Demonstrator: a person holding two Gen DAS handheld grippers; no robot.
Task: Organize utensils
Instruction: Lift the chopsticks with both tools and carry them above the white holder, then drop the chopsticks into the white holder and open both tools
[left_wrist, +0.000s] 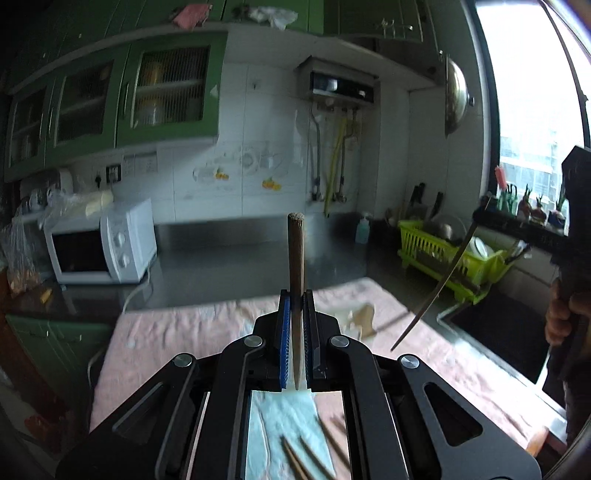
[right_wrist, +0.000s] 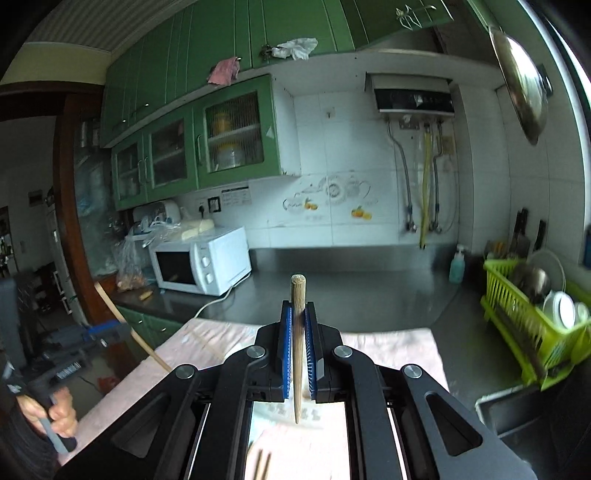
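Writing is too small or blurred to read anywhere, even on the wall notice beside the socket in the right wrist view.

Left gripper (left_wrist: 295, 339) has its blue-padded fingers (left_wrist: 283, 343) closed on a dark chopstick (left_wrist: 296, 280), which stands upright between them, blunt end above the fingertips. Right gripper (right_wrist: 298, 350) likewise pinches a paler chopstick (right_wrist: 297, 332), upright, tapered end hanging below the pads.

Only the left view shows loose chopsticks (left_wrist: 306, 458) lying on a light blue cloth (left_wrist: 273, 424) under the fingers, plus the sink (left_wrist: 502, 332) off to the right. Right view shows more of the pink towel (right_wrist: 388, 350) beyond the fingers.

Ahead of both sit a white microwave (right_wrist: 201, 260), steel counter (right_wrist: 351, 295) and green dish rack (right_wrist: 524, 325).
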